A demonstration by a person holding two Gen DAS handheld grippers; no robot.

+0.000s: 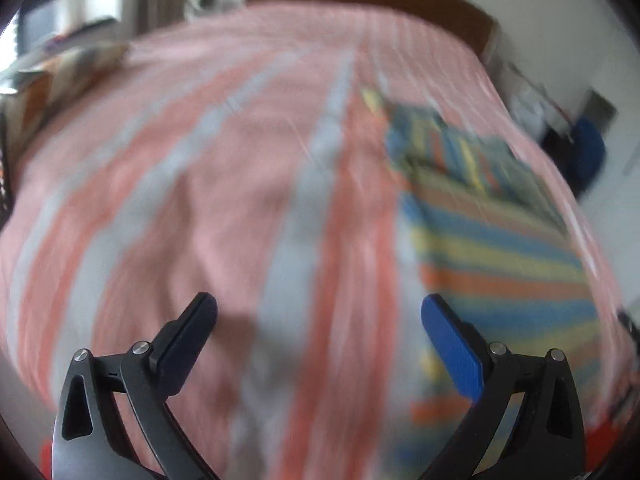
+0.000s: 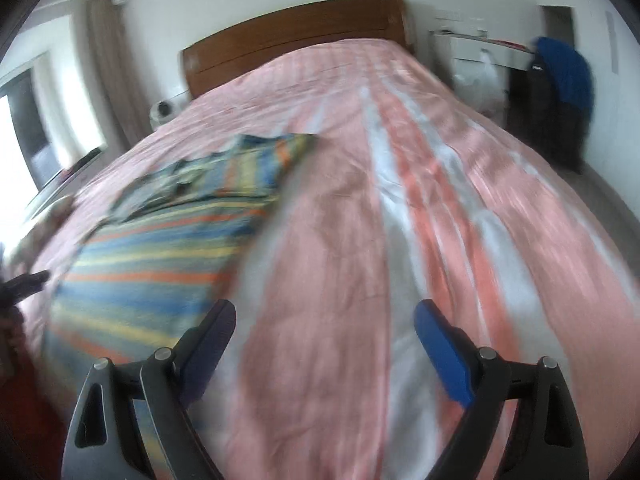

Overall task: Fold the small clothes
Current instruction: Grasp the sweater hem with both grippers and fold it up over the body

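Striped cloth in blue, yellow and orange, a small garment, lies flat on the bed. Its long axis runs along the bed's length, from the foot edge toward the wooden headboard. The stripes cross that axis on the near, flat part. The far end is bunched and layered, and there the stripes turn at an angle. In the right wrist view the garment sits toward the left side of the bed; in the left wrist view the same garment sits toward the right side.

The bed carries a pink cover with broad white and coral bands running lengthwise, lightly creased. White walls surround it. A window with a curtain stands at the left, and a blue item hangs over dark furniture by the right wall. Both views are blurred.

The left gripper has its jaws spread wide over the cover, nothing between them, just beside the garment's edge. The right gripper has its jaws spread likewise, empty, above the cover next to the garment's near corner.
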